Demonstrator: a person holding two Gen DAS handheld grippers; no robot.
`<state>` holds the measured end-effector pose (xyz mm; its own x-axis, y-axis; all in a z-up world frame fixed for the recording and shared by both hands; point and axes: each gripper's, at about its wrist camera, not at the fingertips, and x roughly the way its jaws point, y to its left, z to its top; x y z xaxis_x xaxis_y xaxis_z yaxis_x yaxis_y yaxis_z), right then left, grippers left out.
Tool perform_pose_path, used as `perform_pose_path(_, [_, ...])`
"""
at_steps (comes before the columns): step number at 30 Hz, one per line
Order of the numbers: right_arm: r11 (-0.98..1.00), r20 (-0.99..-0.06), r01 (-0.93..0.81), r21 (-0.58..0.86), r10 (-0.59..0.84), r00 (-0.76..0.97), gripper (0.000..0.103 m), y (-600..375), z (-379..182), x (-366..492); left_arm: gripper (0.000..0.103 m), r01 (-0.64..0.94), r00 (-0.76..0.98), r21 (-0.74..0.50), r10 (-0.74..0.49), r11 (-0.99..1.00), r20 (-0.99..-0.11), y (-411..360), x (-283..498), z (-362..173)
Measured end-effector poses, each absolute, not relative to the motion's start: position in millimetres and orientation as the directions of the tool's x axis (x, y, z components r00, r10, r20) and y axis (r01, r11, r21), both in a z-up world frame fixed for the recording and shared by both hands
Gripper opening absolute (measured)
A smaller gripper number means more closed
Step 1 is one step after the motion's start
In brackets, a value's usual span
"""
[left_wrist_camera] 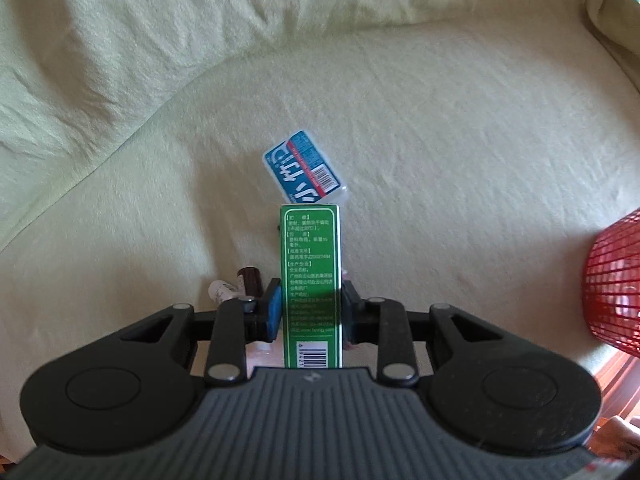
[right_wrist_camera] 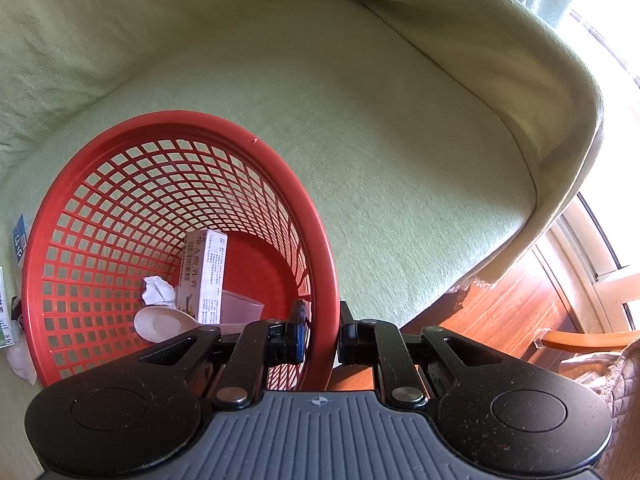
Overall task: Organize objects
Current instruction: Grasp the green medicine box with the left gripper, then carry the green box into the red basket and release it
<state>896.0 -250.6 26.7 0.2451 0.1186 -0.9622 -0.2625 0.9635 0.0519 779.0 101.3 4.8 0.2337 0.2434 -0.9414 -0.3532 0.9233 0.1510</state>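
Note:
My left gripper [left_wrist_camera: 310, 304] is shut on a tall green box [left_wrist_camera: 310, 264] and holds it upright above the sofa seat. A blue tissue pack [left_wrist_camera: 304, 168] lies on the seat just beyond the box. A small dark bottle [left_wrist_camera: 250, 280] and a white bottle [left_wrist_camera: 222, 291] lie by the left finger. My right gripper [right_wrist_camera: 322, 332] is shut on the rim of a red mesh basket [right_wrist_camera: 312, 216], which is tilted. Inside the basket are a white box [right_wrist_camera: 204, 272], a crumpled tissue [right_wrist_camera: 156, 290], a pale spoon [right_wrist_camera: 160, 324] and a clear cup [right_wrist_camera: 240, 308].
The pale green sofa [left_wrist_camera: 440, 140] has a backrest on the left and an armrest [right_wrist_camera: 540, 92] on the right. The basket's side [left_wrist_camera: 612, 280] shows at the right edge of the left wrist view. Wooden floor [right_wrist_camera: 500, 312] lies beyond the seat's edge.

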Motion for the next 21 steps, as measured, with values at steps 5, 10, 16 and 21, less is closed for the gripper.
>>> perform_pose_path(5, [0.962, -0.963, -0.269, 0.052, 0.119, 0.241, 0.011, -249, 28, 898, 0.025, -0.302, 0.284, 0.086, 0.176, 0.949, -0.943, 62, 785, 34])
perform_pose_path(10, [0.96, -0.964, -0.276, 0.058, 0.125, 0.234, 0.011, -248, 29, 899, 0.025, -0.246, 0.329, 0.026, 0.109, 0.969, -0.938, 22, 800, 60])
perform_pose_path(16, [0.958, -0.965, -0.278, 0.064, 0.131, 0.226, 0.011, -250, 29, 899, 0.025, -0.166, 0.391, -0.033, 0.034, 0.986, -0.92, -26, 820, 95])
perform_pose_path(21, [0.959, -0.966, -0.276, 0.07, 0.134, 0.221, 0.011, -250, 29, 898, 0.025, -0.107, 0.42, -0.075, -0.023, 0.991, -0.907, -55, 833, 114])
